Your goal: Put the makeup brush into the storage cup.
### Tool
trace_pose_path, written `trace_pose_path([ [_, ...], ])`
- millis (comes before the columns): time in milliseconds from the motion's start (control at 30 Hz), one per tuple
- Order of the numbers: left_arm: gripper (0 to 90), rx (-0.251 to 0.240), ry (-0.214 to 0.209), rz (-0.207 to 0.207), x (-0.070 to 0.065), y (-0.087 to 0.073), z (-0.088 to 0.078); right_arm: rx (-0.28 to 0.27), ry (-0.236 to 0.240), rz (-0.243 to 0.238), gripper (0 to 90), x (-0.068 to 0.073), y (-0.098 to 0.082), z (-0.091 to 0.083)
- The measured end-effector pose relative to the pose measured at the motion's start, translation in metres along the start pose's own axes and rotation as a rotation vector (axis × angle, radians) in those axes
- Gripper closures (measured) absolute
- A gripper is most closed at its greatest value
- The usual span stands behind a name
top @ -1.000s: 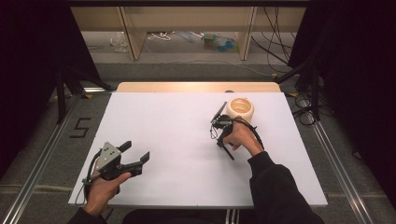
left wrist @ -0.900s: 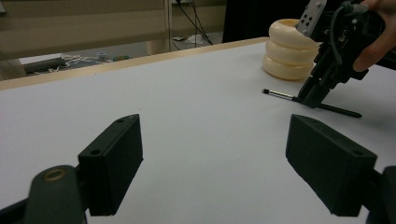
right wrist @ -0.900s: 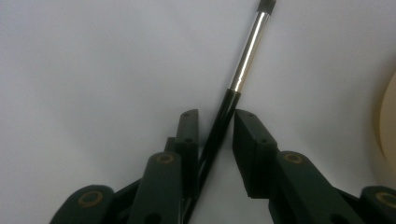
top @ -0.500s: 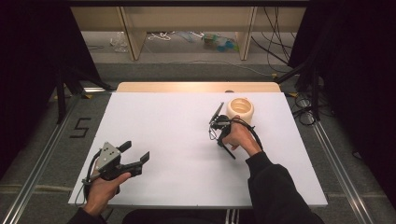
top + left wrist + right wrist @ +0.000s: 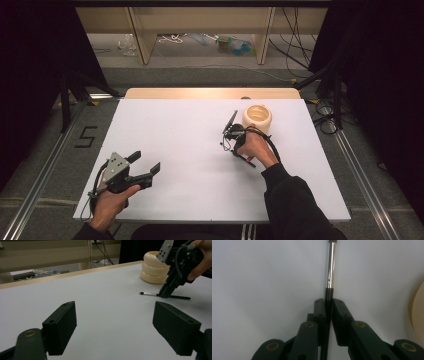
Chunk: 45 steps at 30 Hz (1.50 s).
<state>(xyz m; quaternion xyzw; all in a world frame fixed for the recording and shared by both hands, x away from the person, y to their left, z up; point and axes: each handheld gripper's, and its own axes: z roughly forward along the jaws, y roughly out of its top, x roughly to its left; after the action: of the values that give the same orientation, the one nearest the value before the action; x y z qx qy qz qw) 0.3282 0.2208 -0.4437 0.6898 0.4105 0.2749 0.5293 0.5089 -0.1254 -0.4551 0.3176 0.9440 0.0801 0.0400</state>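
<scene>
- One slim black brush [image 5: 165, 295] with a metal ferrule is clamped at its handle by the right hand-held gripper [image 5: 329, 305], lying on the white table [image 5: 190, 140] at about 2 o'clock.
- A pick-up appears to be in hand; next, a lift is called for, judged toward the cream ribbed pot [image 5: 257, 117] just beside it.
- Contact with the table is shown in the left gripper view; the closed jaws are shown close in the right gripper view.
- At 7 o'clock the left hand-held gripper [image 5: 144, 169] is held wide and empty.
</scene>
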Motion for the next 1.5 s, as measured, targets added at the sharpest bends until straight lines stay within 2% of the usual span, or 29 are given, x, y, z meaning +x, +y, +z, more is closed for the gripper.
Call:
trace_pose_path([
  [100, 19.3, -0.003, -0.001, -0.002, 0.0, 0.0, 0.0, 0.019, -0.002, -0.001, 83.8, 0.001, 0.001, -0.001],
  [133, 19.3, -0.003, -0.001, -0.001, 0.0, 0.0, 0.0, 0.012, -0.008, -0.023, 83.9, 0.001, 0.001, 0.0],
  [167, 19.3, -0.004, -0.002, -0.001, 0.0, 0.0, 0.0, 0.018, -0.011, -0.013, 83.9, 0.002, 0.002, 0.0],
  [333, 19.3, -0.004, -0.002, -0.001, 0.0, 0.0, 0.0, 0.011, -0.018, -0.035, 84.0, 0.003, 0.002, 0.0],
  [400, 19.4, -0.005, -0.003, -0.001, 0.0, 0.0, 0.0, 0.025, -0.02, -0.03, 84.0, 0.004, 0.003, 0.0],
  [567, 19.4, -0.005, -0.003, -0.002, 0.0, 0.0, 0.0, 0.015, -0.02, -0.04, 84.1, 0.003, 0.002, -0.001],
  [633, 19.4, -0.004, -0.005, -0.003, 0.0, 0.001, 0.0, 0.01, -0.015, -0.028, 84.1, 0.004, 0.002, -0.004],
  [667, 19.5, -0.003, -0.005, -0.002, 0.0, 0.0, 0.0, -0.016, -0.016, -0.034, 84.1, 0.003, 0.001, -0.006],
  [733, 19.5, -0.004, -0.005, -0.003, 0.0, 0.001, 0.0, -0.033, -0.013, -0.028, 84.1, 0.002, 0.001, -0.013],
  [900, 19.5, -0.007, -0.004, -0.003, 0.0, 0.001, 0.0, -0.143, -0.013, -0.026, 84.1, -0.002, -0.002, -0.033],
  [1033, 19.4, -0.006, -0.003, -0.005, 0.0, 0.001, 0.0, -0.231, -0.03, -0.011, 84.1, -0.003, -0.004, -0.047],
  [1267, 19.3, -0.007, 0.001, -0.006, 0.0, 0.001, 0.0, -0.378, -0.028, 0.011, 84.1, -0.009, -0.008, -0.061],
  [1367, 18.7, -0.007, 0.004, -0.007, 0.001, 0.001, -0.001, -0.418, -0.02, 0.017, 84.1, -0.013, -0.011, -0.066],
  [1400, 18.7, -0.007, 0.006, -0.006, 0.001, 0.001, -0.001, -0.426, -0.018, 0.038, 84.1, -0.013, -0.012, -0.068],
  [1500, 18.4, -0.006, 0.007, -0.005, 0.001, 0.001, -0.001, -0.498, -0.033, 0.046, 84.1, -0.018, -0.014, -0.072],
])
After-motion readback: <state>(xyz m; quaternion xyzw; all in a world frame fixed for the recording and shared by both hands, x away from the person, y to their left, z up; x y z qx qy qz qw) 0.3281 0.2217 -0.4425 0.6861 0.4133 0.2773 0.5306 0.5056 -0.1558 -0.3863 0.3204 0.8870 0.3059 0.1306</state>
